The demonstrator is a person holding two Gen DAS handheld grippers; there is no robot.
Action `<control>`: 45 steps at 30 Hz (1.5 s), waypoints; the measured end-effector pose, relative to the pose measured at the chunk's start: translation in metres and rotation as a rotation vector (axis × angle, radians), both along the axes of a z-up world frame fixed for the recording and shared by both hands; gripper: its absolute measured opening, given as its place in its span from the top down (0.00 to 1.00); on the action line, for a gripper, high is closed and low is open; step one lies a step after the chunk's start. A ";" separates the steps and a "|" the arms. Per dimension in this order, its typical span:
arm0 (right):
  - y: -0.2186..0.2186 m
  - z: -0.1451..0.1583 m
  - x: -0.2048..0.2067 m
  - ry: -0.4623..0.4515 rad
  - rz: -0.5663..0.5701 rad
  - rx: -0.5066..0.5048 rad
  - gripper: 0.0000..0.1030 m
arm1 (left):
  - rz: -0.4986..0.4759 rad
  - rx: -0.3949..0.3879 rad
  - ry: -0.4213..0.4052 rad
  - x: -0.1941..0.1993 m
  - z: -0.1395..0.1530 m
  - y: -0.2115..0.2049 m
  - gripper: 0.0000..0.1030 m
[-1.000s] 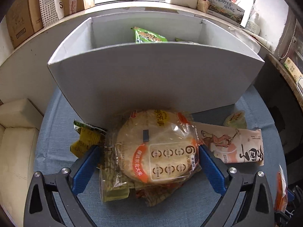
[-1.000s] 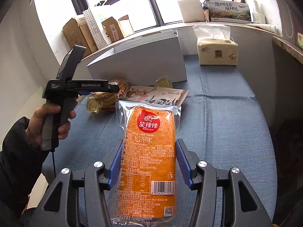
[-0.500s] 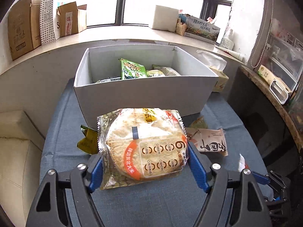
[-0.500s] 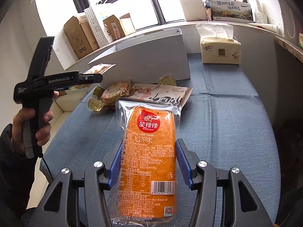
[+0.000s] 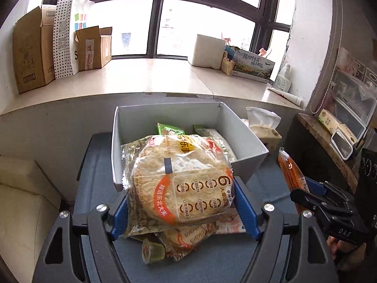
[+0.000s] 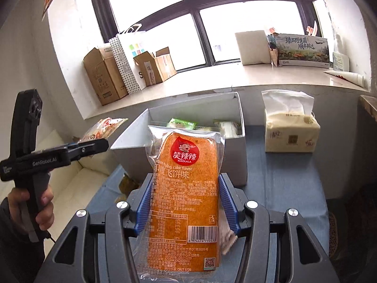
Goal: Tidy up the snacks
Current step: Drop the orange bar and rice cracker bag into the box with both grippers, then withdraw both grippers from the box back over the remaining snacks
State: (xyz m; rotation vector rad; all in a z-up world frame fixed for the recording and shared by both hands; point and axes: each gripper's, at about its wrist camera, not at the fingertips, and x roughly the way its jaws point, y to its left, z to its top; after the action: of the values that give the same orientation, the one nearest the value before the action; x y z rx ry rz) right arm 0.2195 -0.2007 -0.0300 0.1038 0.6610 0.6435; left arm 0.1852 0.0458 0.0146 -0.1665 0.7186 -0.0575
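Left gripper (image 5: 181, 208): pinching a round rice-cracker pack (image 5: 181, 179), holding it above the blue-clothed table (image 5: 221, 264) before the white box (image 5: 249, 151). Right gripper (image 6: 186, 208): clamping an orange cake packet (image 6: 186, 188), holding it up facing the same box (image 6: 238, 162); tissue pack (image 6: 291, 129) sitting beside.

Blue-clothed table (image 6: 294, 179) bearing white box (image 6: 238, 155), tissue pack (image 6: 292, 129), loose snacks (image 5: 183, 238).

Two handheld tools: left tool (image 5: 181, 210) and right tool (image 6: 186, 205). One white box (image 5: 247, 141) on one blue table (image 6: 289, 176). One round rice-cracker pack (image 5: 181, 184), one orange cake pack (image 6: 186, 188). One tissue pack (image 6: 292, 127). Three cardboard boxes (image 5: 30, 49) on the windowsill.
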 end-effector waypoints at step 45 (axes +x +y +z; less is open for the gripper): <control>0.006 0.023 0.047 -0.050 -0.019 -0.029 0.00 | -0.047 0.121 -0.025 -0.015 -0.005 -0.009 0.00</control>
State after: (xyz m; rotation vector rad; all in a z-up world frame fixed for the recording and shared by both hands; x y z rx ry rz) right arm 0.2667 -0.1945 -0.0074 0.0666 0.6205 0.6159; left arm 0.1700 0.0366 0.0094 -0.0331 0.6995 -0.0611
